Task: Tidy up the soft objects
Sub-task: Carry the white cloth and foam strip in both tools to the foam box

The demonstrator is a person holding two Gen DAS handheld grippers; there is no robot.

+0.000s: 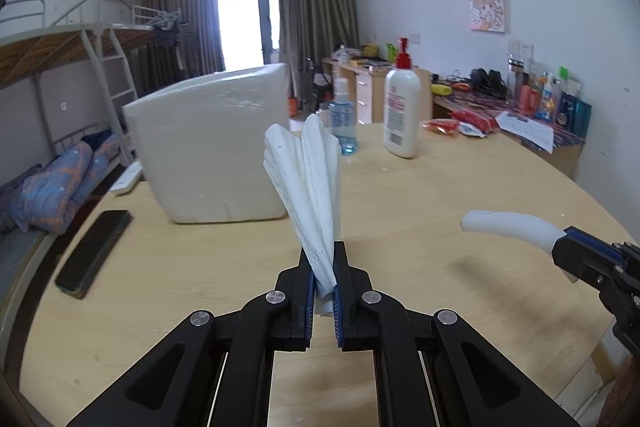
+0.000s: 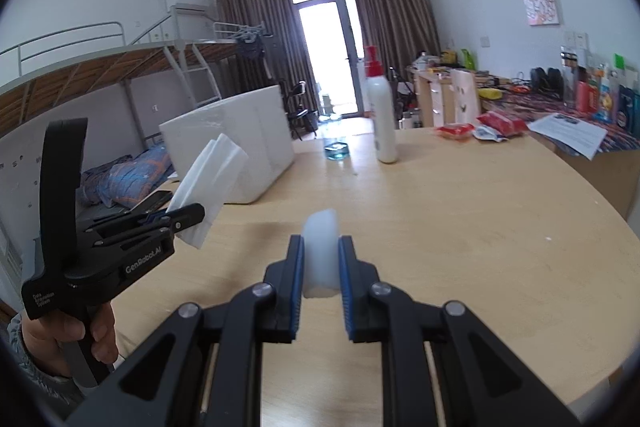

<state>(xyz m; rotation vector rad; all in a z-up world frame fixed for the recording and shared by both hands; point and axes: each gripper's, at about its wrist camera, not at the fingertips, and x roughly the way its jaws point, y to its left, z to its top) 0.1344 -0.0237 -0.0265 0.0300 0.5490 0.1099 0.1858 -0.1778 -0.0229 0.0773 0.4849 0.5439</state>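
My left gripper (image 1: 323, 259) is shut on a folded white tissue (image 1: 308, 183) that fans upward, held above the round wooden table (image 1: 440, 195). The tissue also shows in the right wrist view (image 2: 212, 175), in the left gripper (image 2: 196, 217) at the left. My right gripper (image 2: 321, 247) is shut on a white foam strip (image 2: 321, 251) that curves forward between the fingers. In the left wrist view the foam strip (image 1: 508, 225) sticks out leftward from the right gripper (image 1: 564, 247) at the right edge. A white foam box (image 1: 212, 143) stands on the table behind the tissue.
A white lotion bottle with red pump (image 1: 402, 107) and a blue spray bottle (image 1: 344, 117) stand at the table's far side. A black phone (image 1: 94, 253) lies at the left of the table. Red packets (image 1: 472, 123) lie far right. A bunk bed (image 1: 60, 99) is left.
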